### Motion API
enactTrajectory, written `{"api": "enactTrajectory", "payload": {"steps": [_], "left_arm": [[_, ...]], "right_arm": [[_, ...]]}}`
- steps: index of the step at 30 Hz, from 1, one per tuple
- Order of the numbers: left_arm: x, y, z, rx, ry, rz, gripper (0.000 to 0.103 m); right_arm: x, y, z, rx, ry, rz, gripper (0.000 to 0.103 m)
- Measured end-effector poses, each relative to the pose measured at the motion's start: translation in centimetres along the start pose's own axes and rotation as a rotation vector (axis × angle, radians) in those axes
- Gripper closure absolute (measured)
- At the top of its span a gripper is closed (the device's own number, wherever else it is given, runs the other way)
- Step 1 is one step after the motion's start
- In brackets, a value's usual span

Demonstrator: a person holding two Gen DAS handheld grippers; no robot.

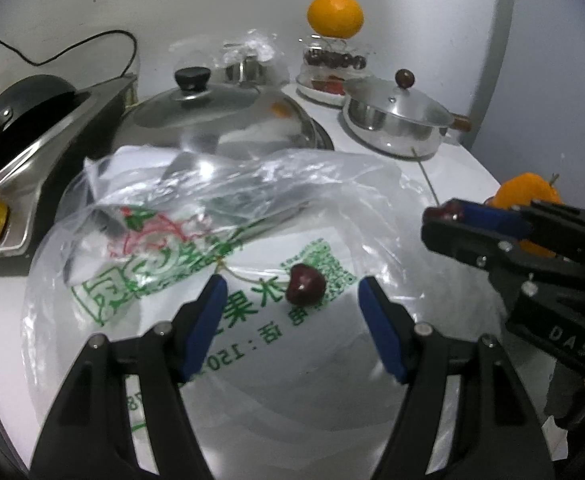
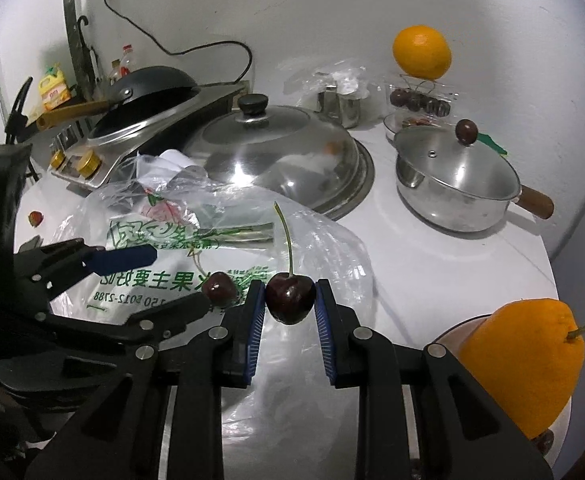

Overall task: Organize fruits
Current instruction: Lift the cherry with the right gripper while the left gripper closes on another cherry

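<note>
While the right gripper (image 2: 290,300) had its jaws clamped on a dark cherry (image 2: 290,298), the fruit hung clear above the plastic bag (image 2: 324,248), pinched at its sides with the long stem (image 2: 286,236) pointing up and away. That sideways hold probably kept the soft skin from splitting and left the stem free. A second cherry (image 1: 305,284) lay loose on the printed face of the bag, between the blue pads (image 1: 208,320) of the left gripper (image 1: 292,320), whose jaws stood wide apart and touched nothing. Its position suggested a readying for the next pick, though that was only a reading. The bag was spread flat over the white counter (image 2: 432,264), apparently serving as the place the cherries were taken from.

Just to the right, an orange (image 2: 526,364) sat at the counter's near edge on what looked like a brownish dish, mostly hidden. Further back, another orange (image 2: 422,52) was perched on a wire stand above a clear container of dark cherries (image 2: 420,102), likely the sorted pile. A small lidded saucepan (image 2: 458,184), a domed wok lid (image 2: 280,152) and a black pan on the stove (image 2: 148,96) crowded the rear. One small red fruit (image 2: 35,218) lay apart at far left; its kind was unclear.
</note>
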State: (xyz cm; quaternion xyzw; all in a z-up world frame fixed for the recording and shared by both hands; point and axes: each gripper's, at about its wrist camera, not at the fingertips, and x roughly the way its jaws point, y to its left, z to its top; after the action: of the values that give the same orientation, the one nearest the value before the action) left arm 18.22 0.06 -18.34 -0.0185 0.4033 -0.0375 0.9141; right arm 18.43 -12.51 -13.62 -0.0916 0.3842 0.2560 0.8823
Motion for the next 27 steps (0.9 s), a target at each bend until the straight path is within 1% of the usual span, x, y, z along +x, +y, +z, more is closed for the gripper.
{"api": "enactTrajectory", "payload": {"steps": [8, 13, 15, 19, 22, 24, 27], "left_arm": [[1.8, -0.7, 0.4, 0.011, 0.015, 0.024, 0.034], [2.5, -0.7, 0.4, 0.022, 0.025, 0.058, 0.034], [2.8, -0.6, 0.5, 0.017, 0.03, 0.07, 0.042], [3.5, -0.4, 0.4, 0.021, 0.038, 0.097, 0.045], [3.7, -0.6, 0.4, 0.031, 0.031, 0.105, 0.047], [3.8, -0.8, 0.4, 0.037, 0.031, 0.106, 0.051], [4.0, -1.0, 0.3, 0.046, 0.034, 0.105, 0.052]], "right_arm": [[0.4, -0.8, -0.1, 0.033, 0.008, 0.035, 0.076], [0.6, -1.1, -0.1, 0.04, 0.008, 0.048, 0.076], [0.7, -1.2, -0.1, 0.042, 0.008, 0.052, 0.076], [1.0, -1.5, -0.2, 0.05, 0.013, 0.059, 0.076], [1.1, -1.5, -0.2, 0.051, 0.013, 0.06, 0.076], [1.0, -1.5, -0.2, 0.051, 0.014, 0.06, 0.076], [1.2, -1.5, -0.3, 0.05, 0.016, 0.062, 0.076]]}}
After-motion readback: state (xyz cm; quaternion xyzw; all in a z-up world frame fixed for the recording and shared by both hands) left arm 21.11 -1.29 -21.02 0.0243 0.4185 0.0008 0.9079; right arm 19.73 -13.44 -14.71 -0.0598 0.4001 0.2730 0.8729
